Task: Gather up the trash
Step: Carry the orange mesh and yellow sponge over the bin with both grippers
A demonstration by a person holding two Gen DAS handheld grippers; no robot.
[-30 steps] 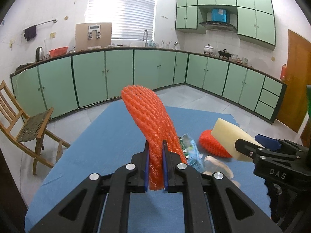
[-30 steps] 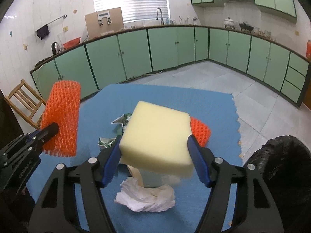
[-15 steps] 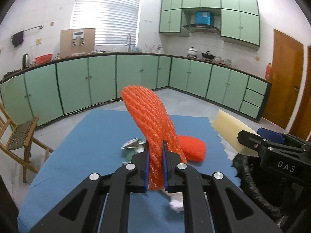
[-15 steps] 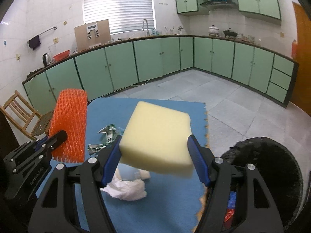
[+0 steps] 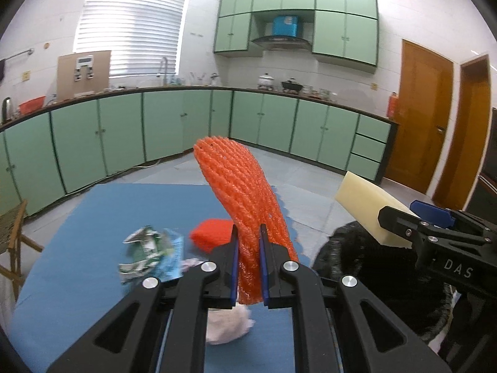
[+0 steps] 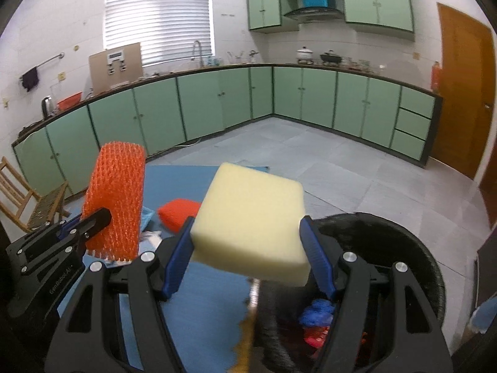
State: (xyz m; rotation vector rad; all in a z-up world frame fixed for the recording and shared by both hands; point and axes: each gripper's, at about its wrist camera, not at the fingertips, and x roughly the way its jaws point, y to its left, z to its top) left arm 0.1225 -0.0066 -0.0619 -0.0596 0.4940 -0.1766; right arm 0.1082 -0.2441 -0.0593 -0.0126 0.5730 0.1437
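My left gripper [image 5: 248,242] is shut on an orange foam net sleeve [image 5: 245,199] that stands up above the blue mat [image 5: 93,217]; the sleeve also shows in the right wrist view [image 6: 116,199]. My right gripper [image 6: 248,242] is shut on a pale yellow sponge block [image 6: 251,220], held at the left rim of the black trash bag [image 6: 413,261]. The sponge [image 5: 366,205] and bag [image 5: 351,258] show at the right of the left wrist view. A second orange net [image 5: 211,233], a crumpled green wrapper [image 5: 146,248] and a white tissue [image 5: 226,326] lie on the mat.
The bag holds blue and red trash [image 6: 316,320]. A wooden chair [image 6: 21,199] stands left of the mat. Green cabinets [image 6: 217,105] run along the far walls, with grey tiled floor [image 6: 341,168] between. Brown doors [image 5: 425,121] are at the right.
Both grippers have swung right with their loads. The black bag has come closer under the sponge, and the trash on the mat has slid left in view.
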